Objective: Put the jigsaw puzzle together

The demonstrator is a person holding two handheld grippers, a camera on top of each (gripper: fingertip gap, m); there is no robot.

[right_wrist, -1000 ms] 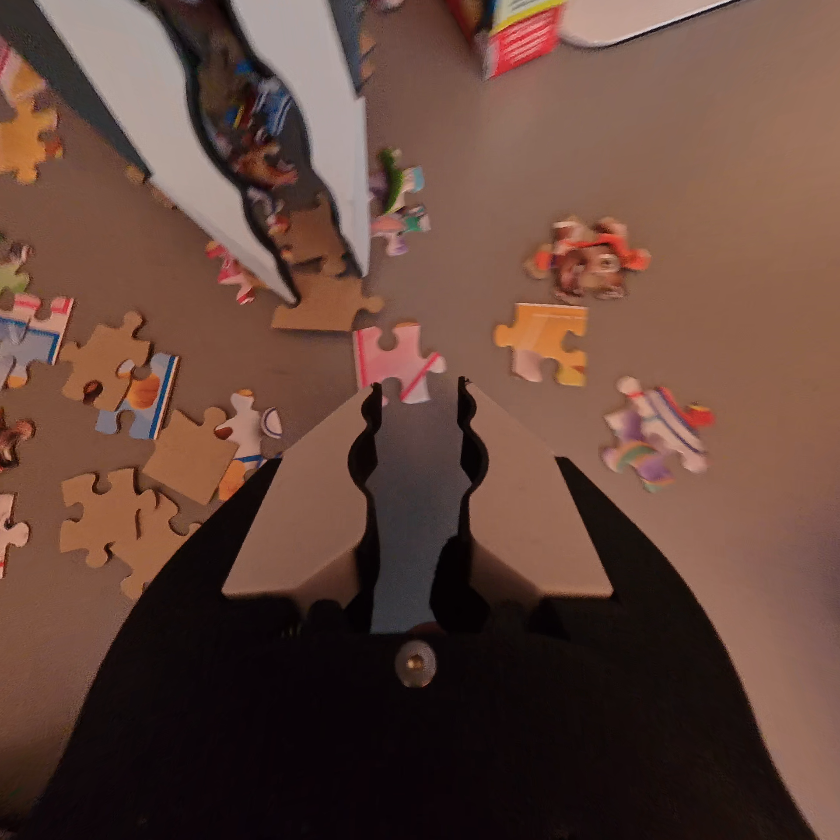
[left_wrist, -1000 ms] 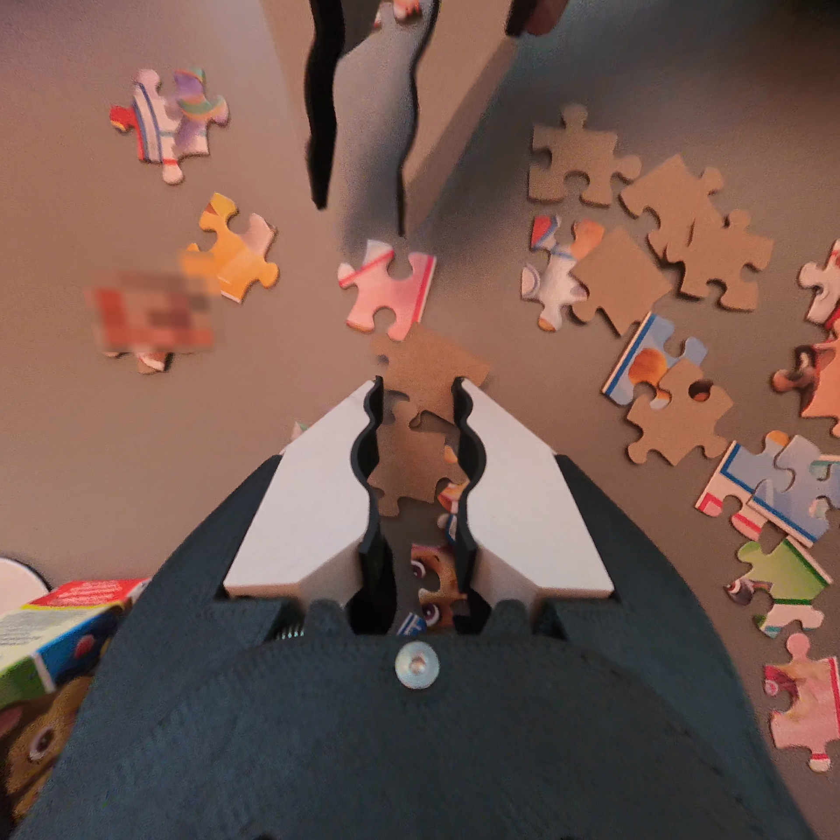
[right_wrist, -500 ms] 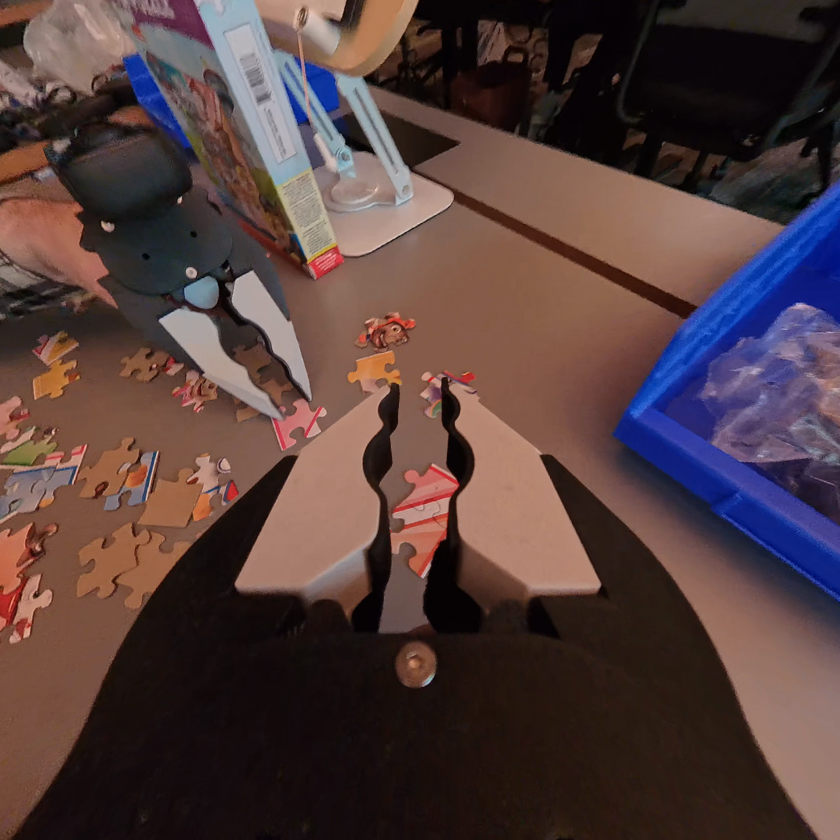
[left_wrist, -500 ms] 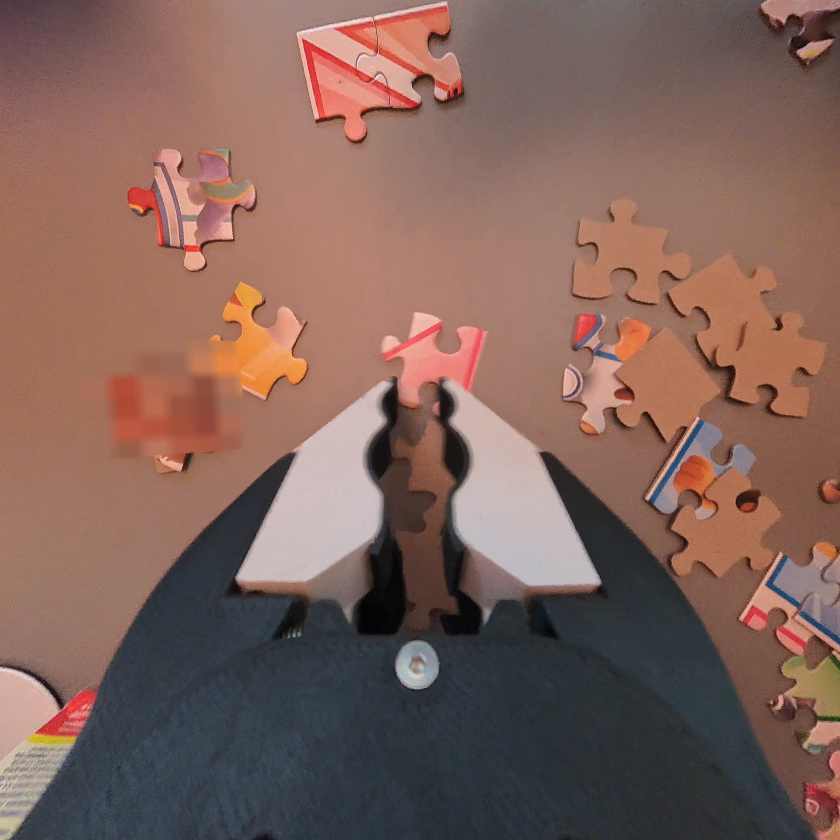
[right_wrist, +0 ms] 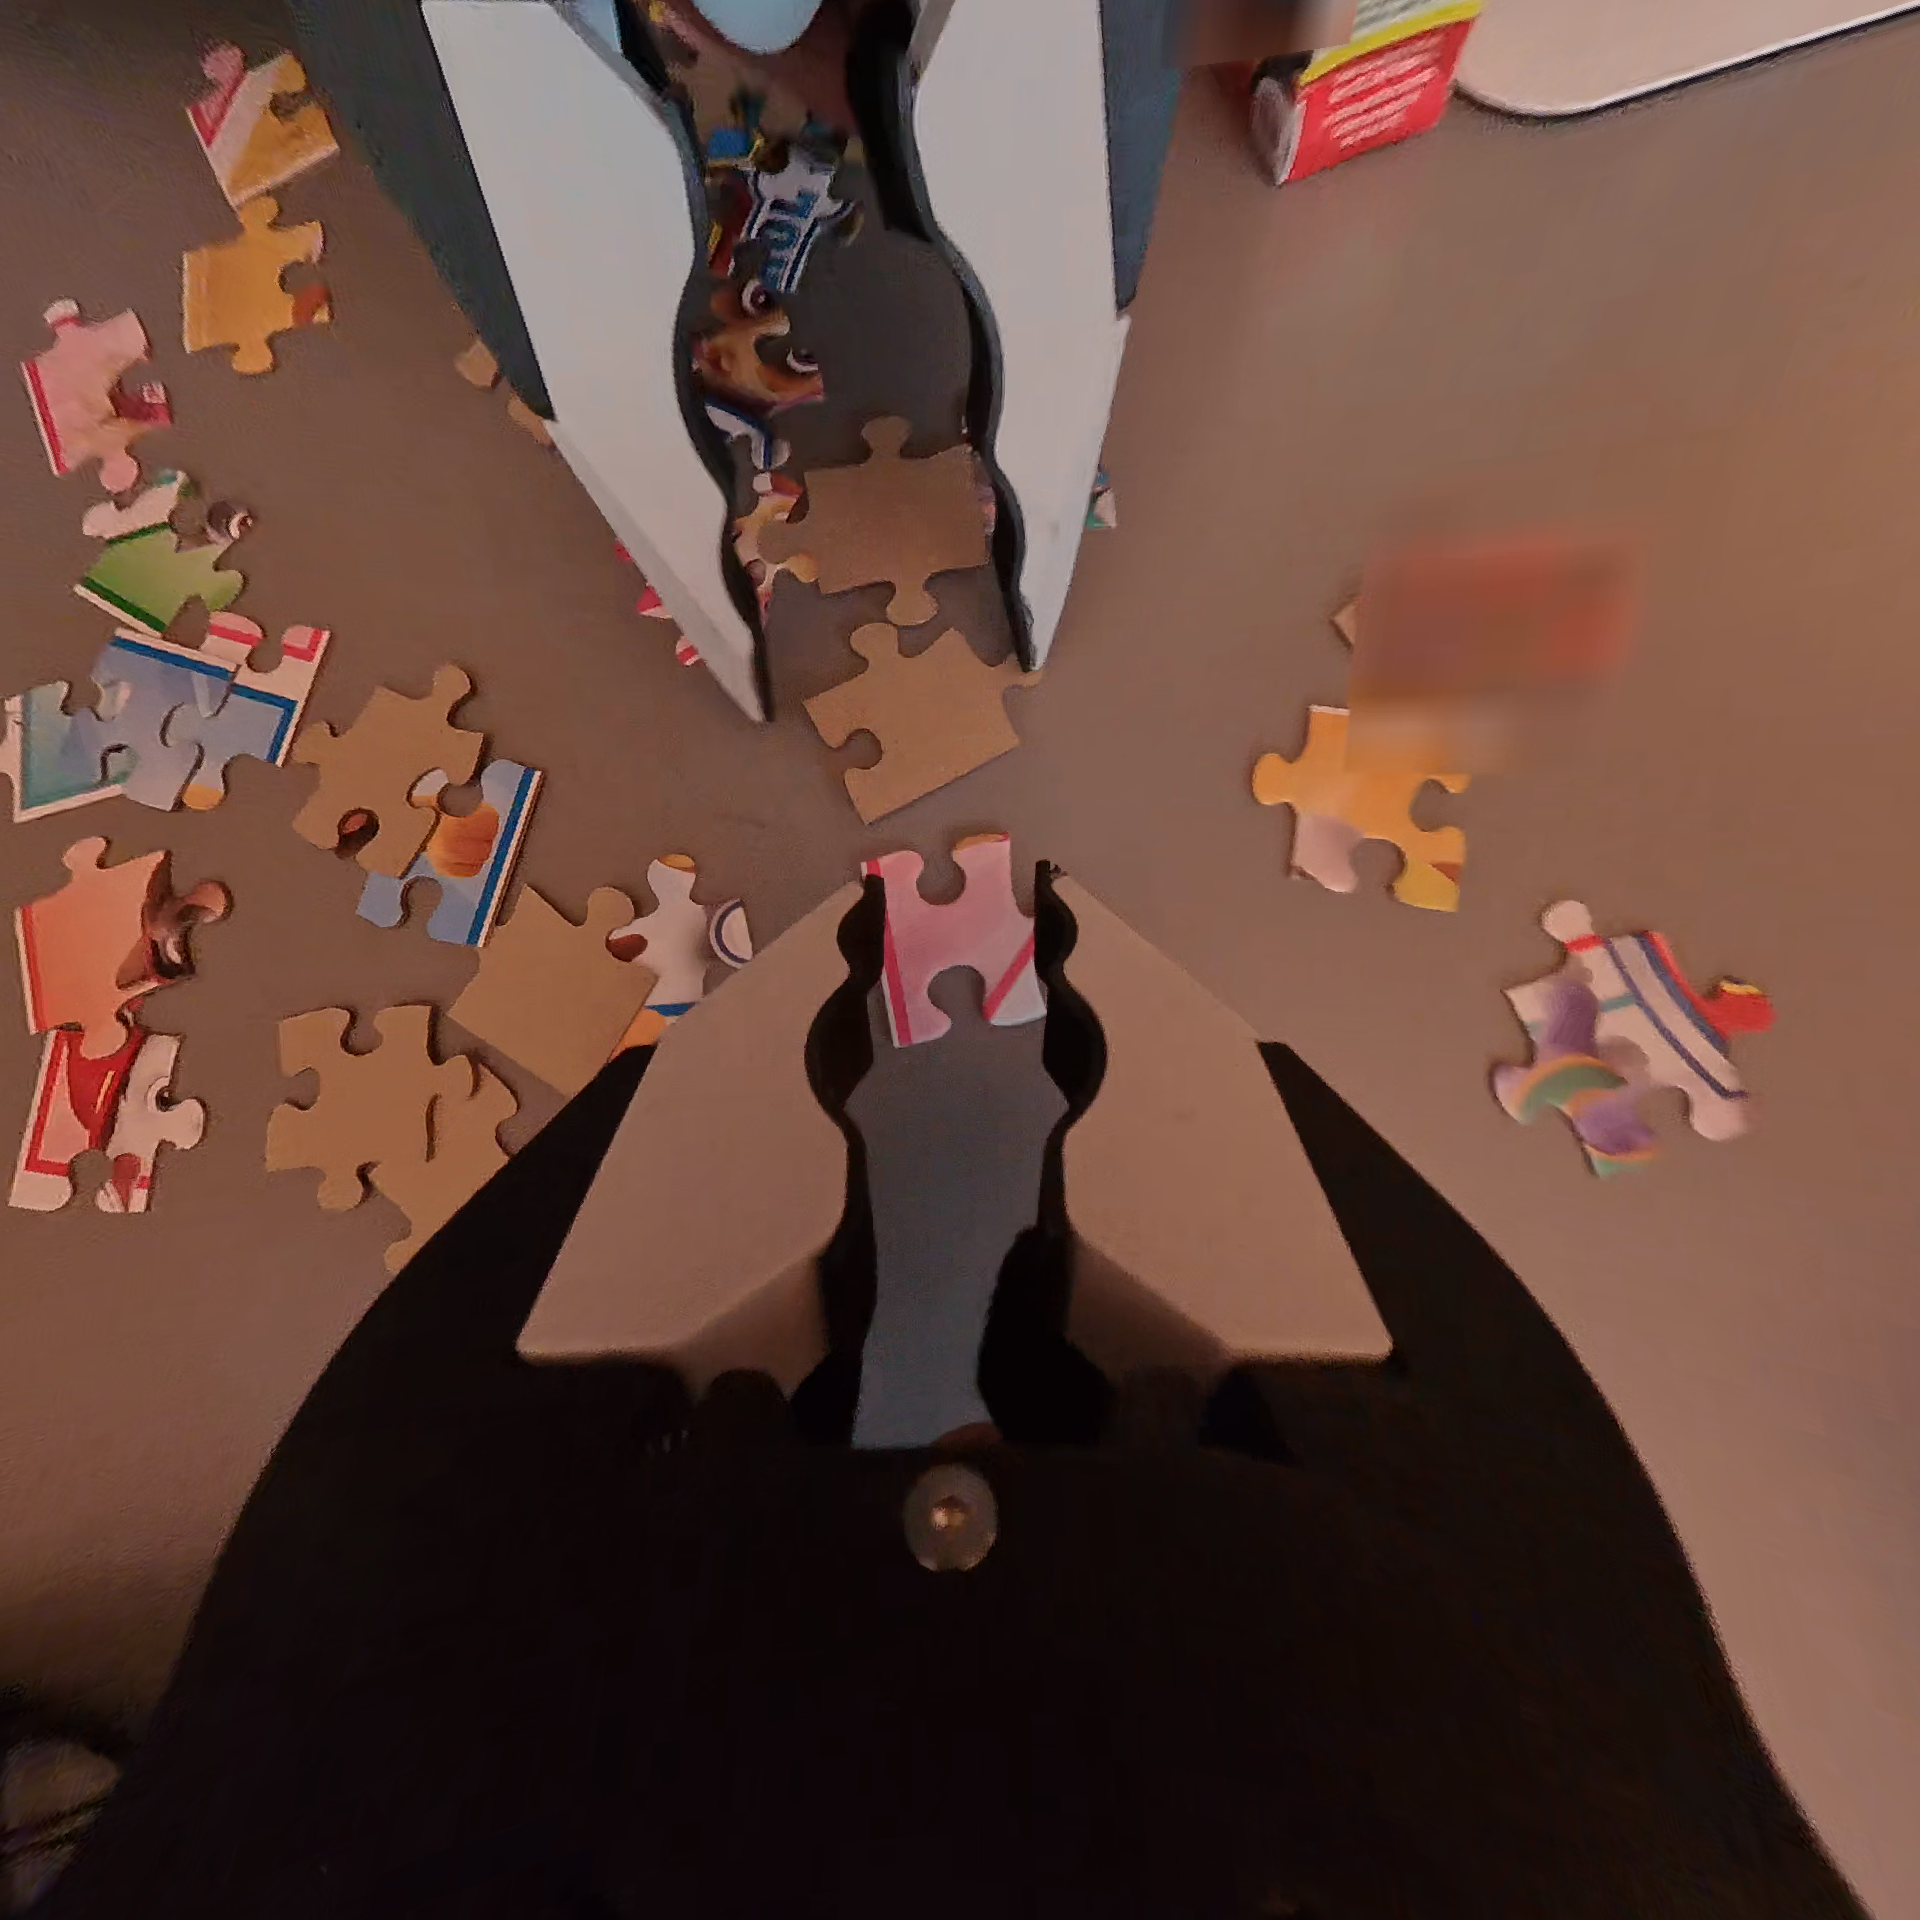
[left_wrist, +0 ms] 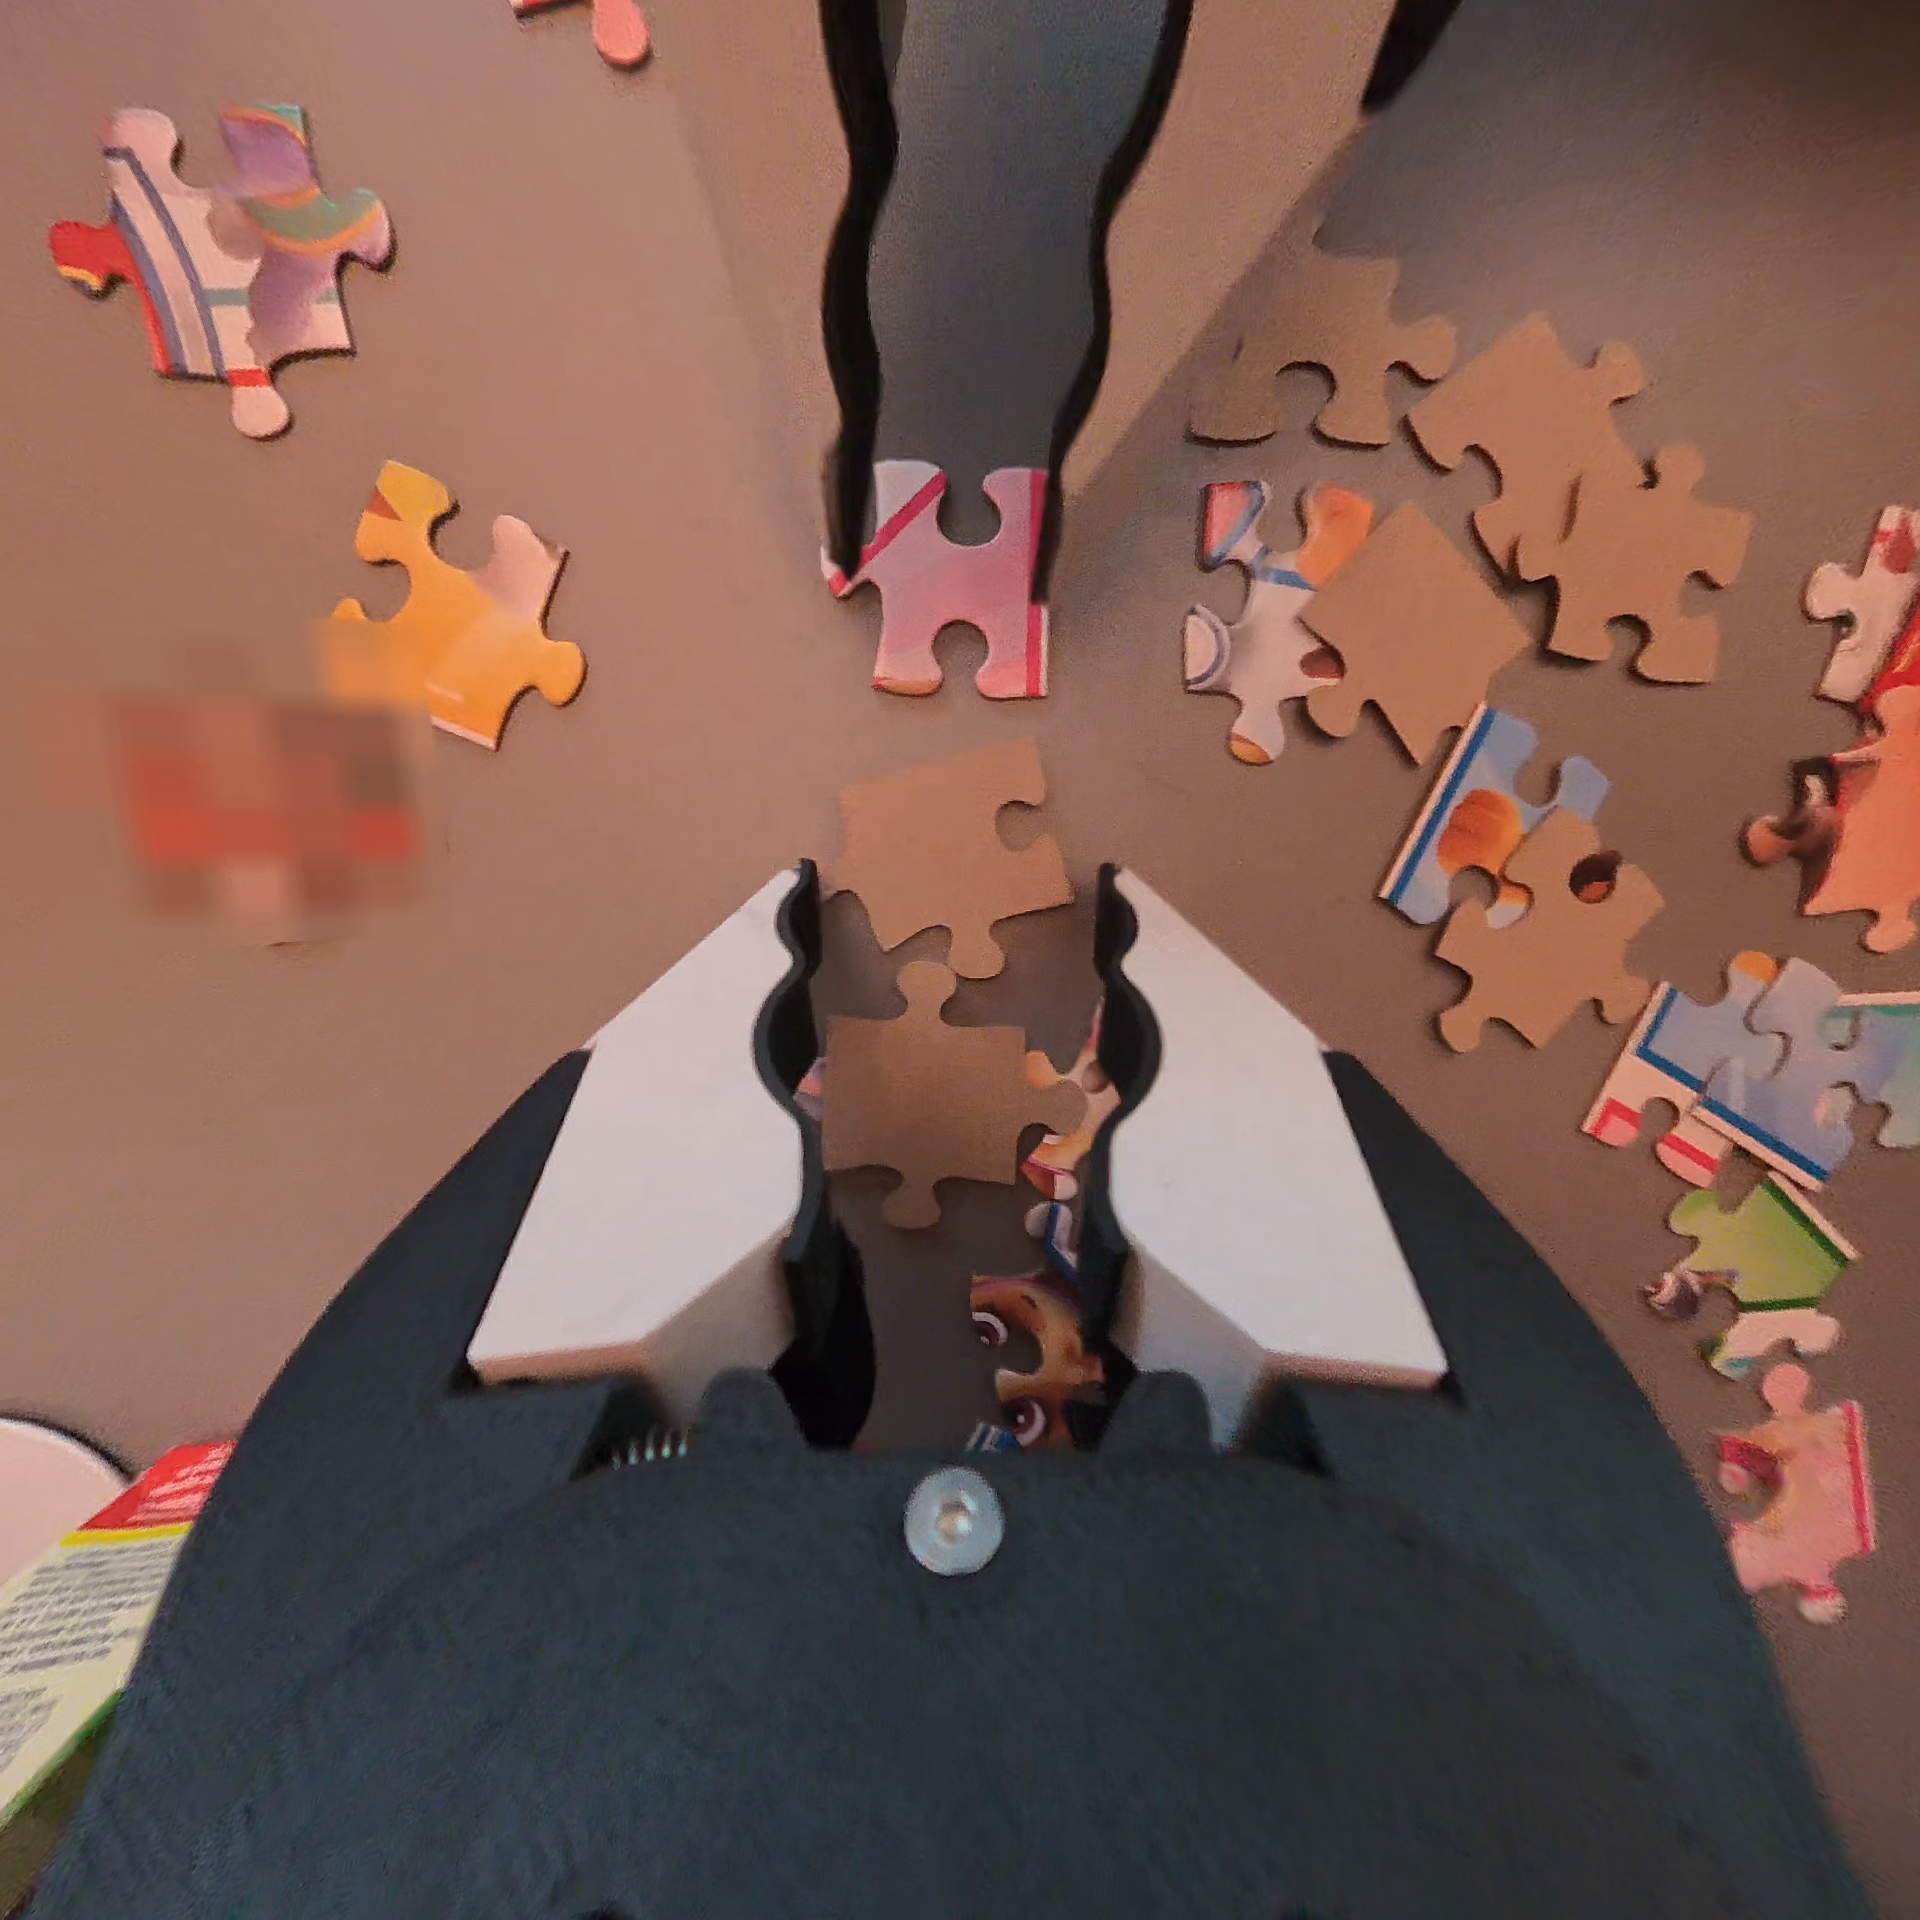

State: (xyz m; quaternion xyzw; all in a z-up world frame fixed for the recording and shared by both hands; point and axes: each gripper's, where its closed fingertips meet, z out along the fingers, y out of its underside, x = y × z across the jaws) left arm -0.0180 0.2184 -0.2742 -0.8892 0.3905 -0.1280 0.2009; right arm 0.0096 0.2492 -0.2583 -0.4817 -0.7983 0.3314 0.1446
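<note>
A pink puzzle piece [right_wrist: 961, 951] with red stripes lies flat on the table; it also shows in the left wrist view [left_wrist: 956, 613]. My right gripper [right_wrist: 956, 881] is open, its two tips close on either side of the piece's near end; it enters the left wrist view [left_wrist: 943, 551] from the top. My left gripper [left_wrist: 956, 878] is wide open and empty, opposite the right one [right_wrist: 894, 681]. Two brown face-down pieces [left_wrist: 951, 852] [left_wrist: 925, 1101] lie between and just ahead of its fingers. A picture-side piece [left_wrist: 1029, 1351] lies under it.
Face-down brown pieces [left_wrist: 1558, 488] and picture-side pieces [left_wrist: 1756, 1081] are scattered to the left gripper's right. An orange piece [left_wrist: 457, 613] and a striped purple pair [left_wrist: 229, 260] lie to its left. The puzzle box [right_wrist: 1351, 94] and a white stand base [right_wrist: 1662, 52] sit behind it. The gap from one gripper's tips to the other's is roughly 5 centimetres. The picture-side piece [left_wrist: 1029, 1351] lies around 10 centimetres away from my left fingertips. Look for it in the right wrist view [right_wrist: 766, 349] too.
The right gripper's tips now flank the pink piece, which lay just ahead of them a second ago. The left jaws have opened wider over the brown pieces.
</note>
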